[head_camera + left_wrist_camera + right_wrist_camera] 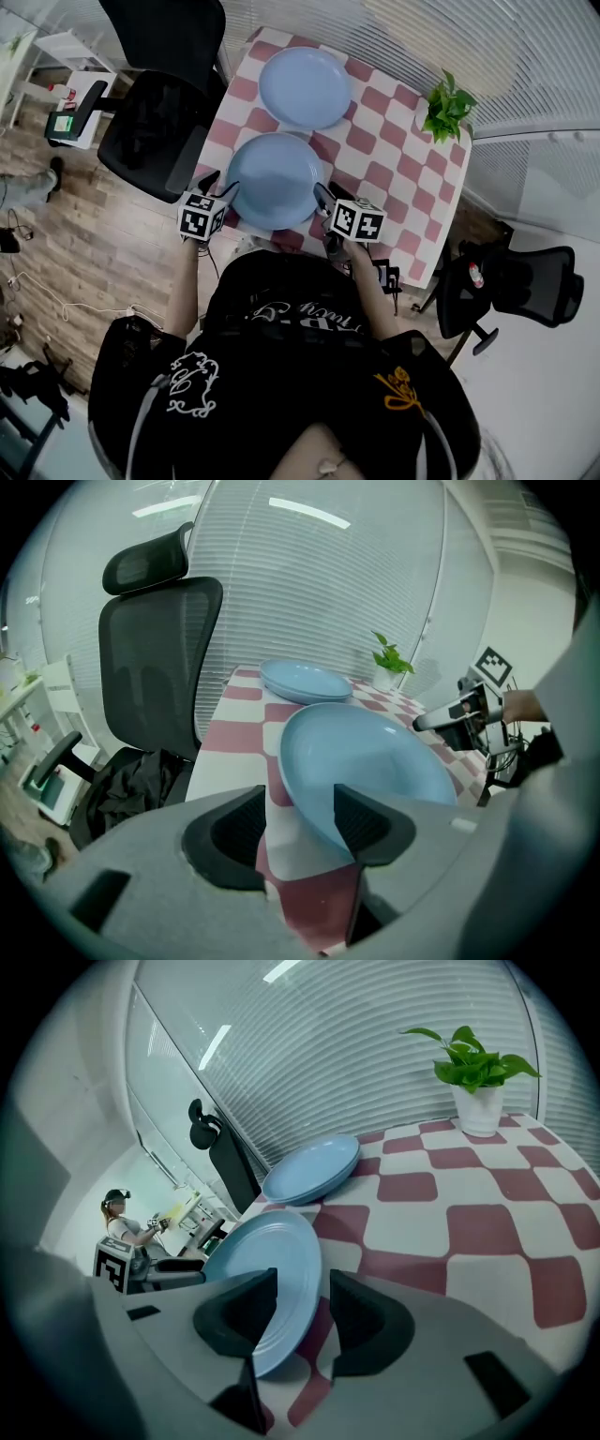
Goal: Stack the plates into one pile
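Note:
A light blue plate (pixel 274 178) lies on the near part of the red-and-white checked table (pixel 394 159). Farther back sits a pile of blue plates (pixel 305 86), seemingly two. My left gripper (pixel 220 185) is at the near plate's left rim and my right gripper (pixel 323 199) at its right rim. In the left gripper view the plate (pixel 375 752) has its rim in the gap of the left gripper (pixel 300 803), close to the right jaw. In the right gripper view the rim (pixel 267 1251) runs between the jaws of the right gripper (pixel 302 1293). Both grippers stand open, not pressing.
A potted plant (pixel 447 108) stands at the table's far right corner. A black office chair (pixel 155 103) is tight against the table's left side and another chair (pixel 511 281) stands to the right. A person (pixel 122 1222) is far off in the background.

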`<state>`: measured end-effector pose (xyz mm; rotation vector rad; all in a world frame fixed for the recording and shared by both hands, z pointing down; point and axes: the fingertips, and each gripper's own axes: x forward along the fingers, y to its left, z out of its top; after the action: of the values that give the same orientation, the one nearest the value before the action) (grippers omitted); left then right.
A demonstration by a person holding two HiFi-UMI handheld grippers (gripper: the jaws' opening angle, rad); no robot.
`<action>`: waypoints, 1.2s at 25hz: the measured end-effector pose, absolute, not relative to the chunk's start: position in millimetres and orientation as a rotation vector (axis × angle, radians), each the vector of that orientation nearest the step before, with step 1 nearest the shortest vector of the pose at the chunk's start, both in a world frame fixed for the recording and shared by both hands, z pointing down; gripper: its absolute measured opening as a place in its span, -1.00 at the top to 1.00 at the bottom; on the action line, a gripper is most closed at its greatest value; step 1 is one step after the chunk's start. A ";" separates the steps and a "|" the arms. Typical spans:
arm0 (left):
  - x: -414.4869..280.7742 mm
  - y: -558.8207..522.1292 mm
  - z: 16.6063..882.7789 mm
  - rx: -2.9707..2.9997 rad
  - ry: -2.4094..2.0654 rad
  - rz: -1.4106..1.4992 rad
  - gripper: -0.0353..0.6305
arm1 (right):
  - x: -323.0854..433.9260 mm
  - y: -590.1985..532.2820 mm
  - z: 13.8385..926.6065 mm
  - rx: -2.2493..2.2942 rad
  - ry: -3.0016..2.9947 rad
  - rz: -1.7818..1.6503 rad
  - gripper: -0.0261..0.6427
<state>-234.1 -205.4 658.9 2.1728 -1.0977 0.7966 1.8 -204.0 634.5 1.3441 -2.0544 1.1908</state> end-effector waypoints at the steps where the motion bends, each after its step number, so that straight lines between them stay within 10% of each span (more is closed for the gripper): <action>1: -233.9 -202.1 661.0 2.164 -1.104 0.802 0.20 | 1.0 -197.4 637.5 1.333 -2.049 1.199 0.45; 30: -144.7 -144.3 613.5 2.131 -1.273 0.691 0.47 | 67.3 -125.5 627.4 1.300 -2.065 1.349 0.67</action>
<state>-144.7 -144.3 613.5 2.1306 -1.2732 0.6912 67.3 -125.5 627.4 1.2995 -2.0649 1.3495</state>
